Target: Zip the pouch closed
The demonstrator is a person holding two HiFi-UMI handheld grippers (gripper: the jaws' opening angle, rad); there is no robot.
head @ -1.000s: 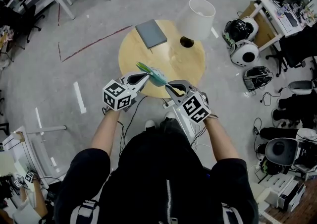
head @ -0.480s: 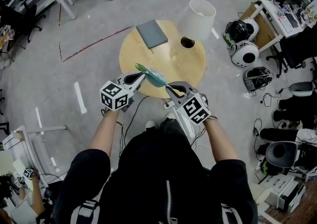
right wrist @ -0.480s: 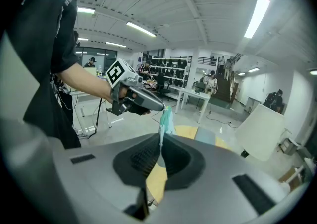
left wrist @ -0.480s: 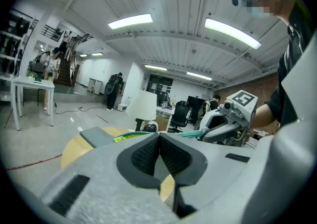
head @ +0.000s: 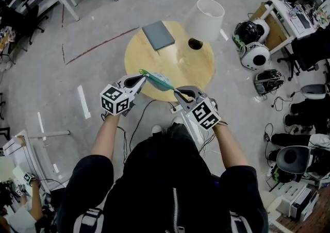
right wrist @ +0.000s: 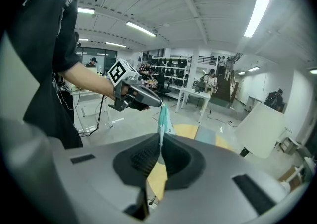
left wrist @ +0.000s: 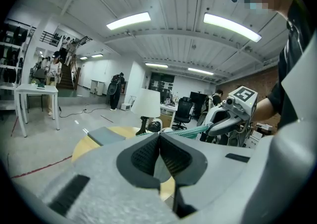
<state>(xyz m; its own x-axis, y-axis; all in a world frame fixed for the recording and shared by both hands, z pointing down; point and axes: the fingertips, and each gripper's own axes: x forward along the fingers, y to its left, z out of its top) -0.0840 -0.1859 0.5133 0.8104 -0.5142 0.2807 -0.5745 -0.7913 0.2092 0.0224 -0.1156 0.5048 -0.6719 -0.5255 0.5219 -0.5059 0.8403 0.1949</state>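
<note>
A teal pouch (head: 159, 79) hangs stretched in the air between my two grippers, above the near edge of the round wooden table (head: 170, 59). My left gripper (head: 141, 73) is shut on the pouch's left end, at its zipper edge (left wrist: 190, 130). The right gripper (head: 177, 92) is shut on the right end. In the right gripper view the pouch (right wrist: 163, 115) rises edge-on from the closed jaws toward the left gripper (right wrist: 159, 104). The left gripper view shows the right gripper (left wrist: 210, 131) holding the far end. Whether a zipper pull sits in the left jaws is hidden.
A grey notebook (head: 158, 35) lies on the far left part of the table. A white-shaded lamp (head: 204, 18) stands at the back right. Helmets (head: 253, 54) and chairs crowd the floor at right. Cables (head: 135, 123) trail under the table edge near my feet.
My left gripper has moved to the left with its end of the pouch, and the pouch is now pulled longer and straighter. The right gripper has stayed put.
</note>
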